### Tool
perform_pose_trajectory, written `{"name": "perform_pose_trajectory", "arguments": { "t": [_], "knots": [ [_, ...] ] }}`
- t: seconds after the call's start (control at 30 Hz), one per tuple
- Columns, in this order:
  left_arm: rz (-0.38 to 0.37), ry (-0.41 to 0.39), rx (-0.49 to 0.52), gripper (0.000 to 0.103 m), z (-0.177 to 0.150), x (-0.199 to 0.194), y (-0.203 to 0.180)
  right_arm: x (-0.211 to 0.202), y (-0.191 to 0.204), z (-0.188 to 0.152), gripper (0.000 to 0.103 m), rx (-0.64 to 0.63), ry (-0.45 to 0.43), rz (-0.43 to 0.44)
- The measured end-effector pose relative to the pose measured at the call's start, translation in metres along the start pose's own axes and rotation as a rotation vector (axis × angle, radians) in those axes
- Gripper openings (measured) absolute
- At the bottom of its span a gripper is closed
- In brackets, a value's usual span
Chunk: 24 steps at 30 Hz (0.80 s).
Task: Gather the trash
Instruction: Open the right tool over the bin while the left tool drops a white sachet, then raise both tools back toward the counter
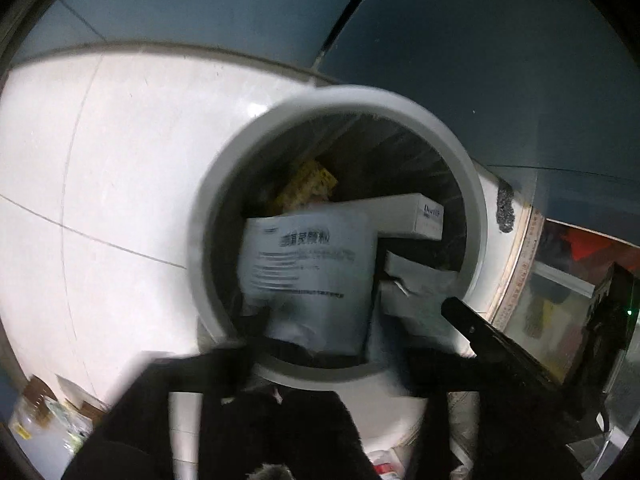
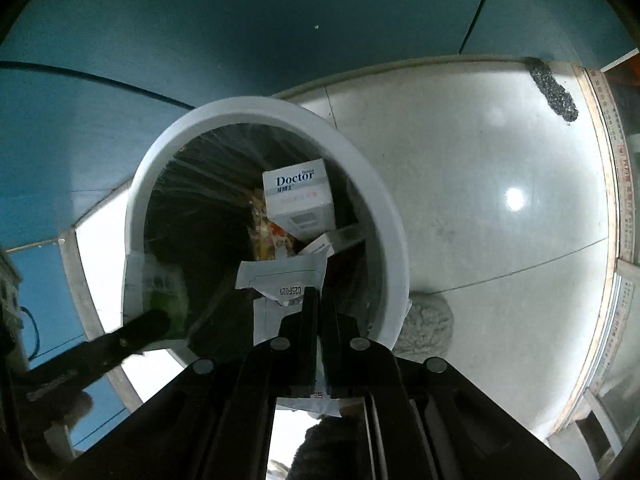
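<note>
Both views are dim and bluish, with strong fisheye bending and dark corners at the edges. Right of the right gripper (image 2: 319,296), a round lamp glare (image 2: 514,199) shines on the floor (image 2: 480,160). In the left view, motion blur smears the pouch (image 1: 308,268) ahead of the gripper.

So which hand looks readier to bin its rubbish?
Right, probably: the right gripper holds its torn sachet inside the bin rim, over the opening, while the green packet at the left gripper overlaps the rim.
</note>
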<state>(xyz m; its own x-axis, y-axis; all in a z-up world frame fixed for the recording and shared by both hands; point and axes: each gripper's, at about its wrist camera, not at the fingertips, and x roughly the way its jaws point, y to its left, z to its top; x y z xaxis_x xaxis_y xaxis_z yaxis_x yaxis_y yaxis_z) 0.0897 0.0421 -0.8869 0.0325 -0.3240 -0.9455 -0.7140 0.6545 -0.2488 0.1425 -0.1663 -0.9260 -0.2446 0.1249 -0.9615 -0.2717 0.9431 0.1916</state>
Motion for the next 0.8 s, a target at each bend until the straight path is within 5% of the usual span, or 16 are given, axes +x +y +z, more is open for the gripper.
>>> {"name": "perform_pose_trajectory", "arguments": {
  "t": [0.03, 0.07, 0.13, 0.2, 0.33, 0.5, 0.8],
  "knots": [
    [-0.004, -0.015, 0.001, 0.092, 0.001, -0.007, 0.001, -0.001, 0.002, 0.001, 0.016, -0.009, -0.001, -0.027],
    [0.0, -0.024, 0.004, 0.092, 0.001, -0.009, 0.001, -0.005, 0.002, 0.0, 0.037, -0.013, -0.004, -0.035],
    [0.022, -0.033, 0.02, 0.092, 0.002, -0.015, 0.001, -0.011, 0.001, 0.0, 0.061, -0.016, -0.01, -0.048],
    [0.058, -0.046, 0.036, 0.098, 0.0, -0.02, 0.0, -0.019, 0.003, -0.001, 0.067, -0.037, -0.019, -0.086],
    [0.16, -0.122, 0.086, 0.1, -0.007, -0.045, 0.003, -0.035, 0.009, -0.008, 0.103, -0.081, -0.029, -0.144],
    [0.244, -0.214, 0.156, 0.1, -0.026, -0.097, -0.004, -0.072, 0.023, -0.026, 0.103, -0.126, -0.049, -0.175],
    [0.254, -0.282, 0.214, 0.1, -0.079, -0.233, -0.043, -0.204, 0.052, -0.065, 0.103, -0.158, -0.117, -0.191]
  ]
}}
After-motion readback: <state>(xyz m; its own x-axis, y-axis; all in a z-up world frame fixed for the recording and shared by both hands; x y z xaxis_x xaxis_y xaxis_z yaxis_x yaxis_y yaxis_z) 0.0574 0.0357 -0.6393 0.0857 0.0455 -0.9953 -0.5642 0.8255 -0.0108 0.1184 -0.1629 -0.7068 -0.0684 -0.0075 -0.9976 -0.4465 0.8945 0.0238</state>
